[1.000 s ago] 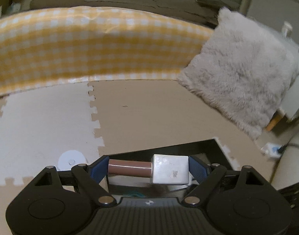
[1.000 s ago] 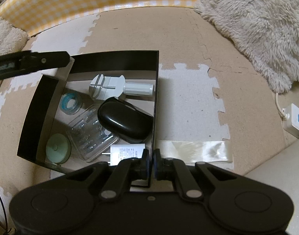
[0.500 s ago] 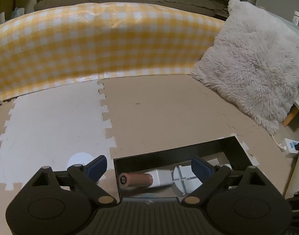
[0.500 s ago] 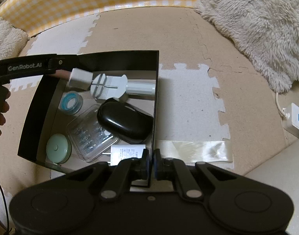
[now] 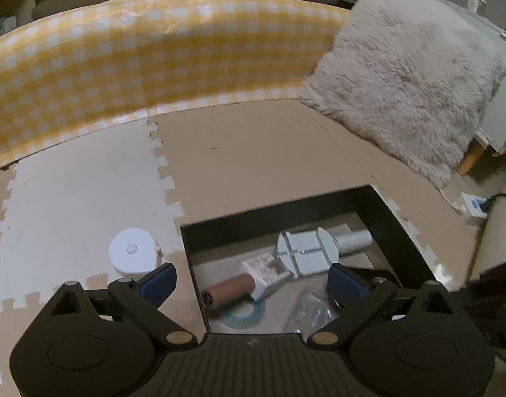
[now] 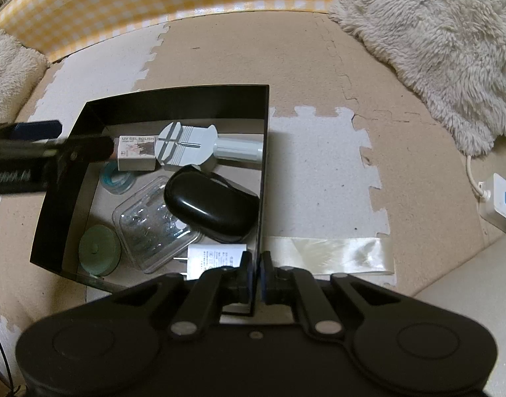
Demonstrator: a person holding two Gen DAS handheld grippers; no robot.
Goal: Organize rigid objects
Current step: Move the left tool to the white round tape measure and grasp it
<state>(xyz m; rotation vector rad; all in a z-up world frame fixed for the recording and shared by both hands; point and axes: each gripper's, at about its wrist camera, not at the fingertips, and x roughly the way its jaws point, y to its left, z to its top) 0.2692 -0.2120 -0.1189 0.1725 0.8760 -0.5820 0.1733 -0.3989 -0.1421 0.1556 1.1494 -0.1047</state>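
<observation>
One gel polish bottle point(image 5: 249, 281) lies released in the black box point(image 5: 395, 218); left gripper point(image 5: 253, 279) fingers are opening, empty. Right gripper point(image 6: 256, 271) fingers pinch the box wall; tugging could tip the box.

This is a room in a home — a soft play spot on the floor. Puzzle foam mats point(image 6: 319, 66) cover the floor, a yellow checked cushion wall point(image 5: 137, 63) curves around it, and a fluffy pillow point(image 5: 405, 82) leans nearby — a power strip point(image 6: 499, 203) lies at the side.
</observation>
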